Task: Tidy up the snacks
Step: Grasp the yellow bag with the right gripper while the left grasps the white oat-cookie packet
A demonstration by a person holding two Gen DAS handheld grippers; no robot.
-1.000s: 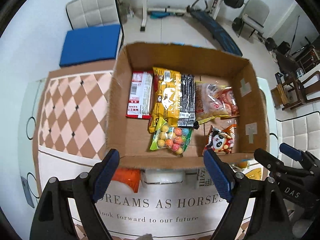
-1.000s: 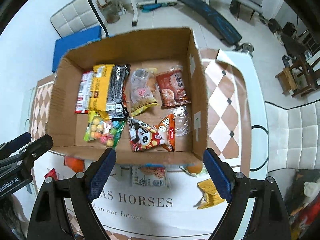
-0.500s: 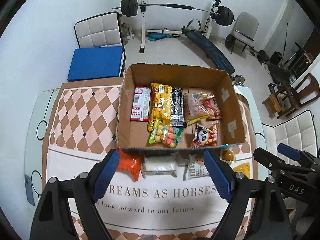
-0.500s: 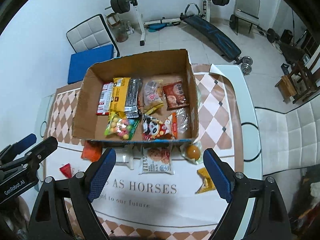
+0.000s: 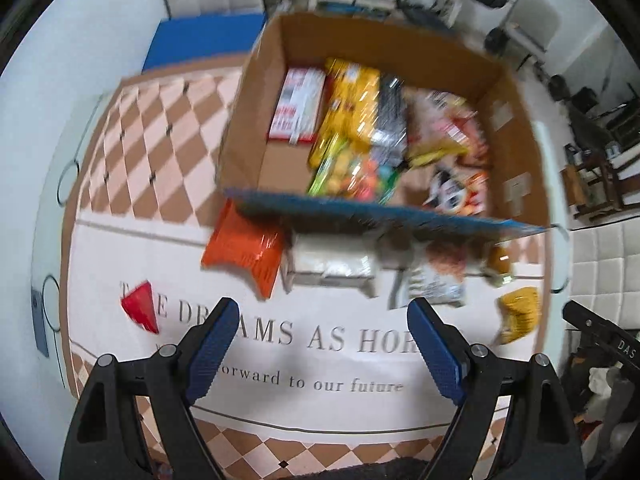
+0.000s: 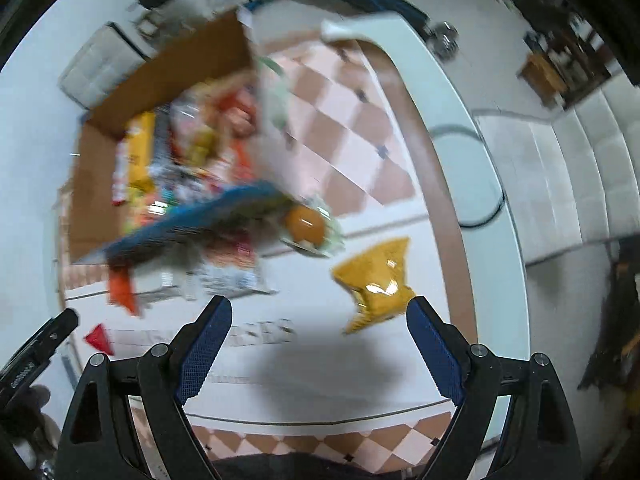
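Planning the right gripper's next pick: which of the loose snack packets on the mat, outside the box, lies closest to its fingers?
The yellow packet, lying alone just ahead of the open right gripper. The orange packet and small red one lie far over by the left gripper.

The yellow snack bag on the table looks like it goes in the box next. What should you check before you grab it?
1. Right tongs open and empty: ok.
2. Left tongs open and empty: ok.
3. Yellow snack bag free, nothing lying on it: ok.
4. Bag centred between the right tongs' fingers: not ok; it sits ahead, nearer the right-hand finger.
5. Cardboard box has bare floor left for it: ok, at its left end.
6. Sharp view for aiming: not ok; both views are smeared.
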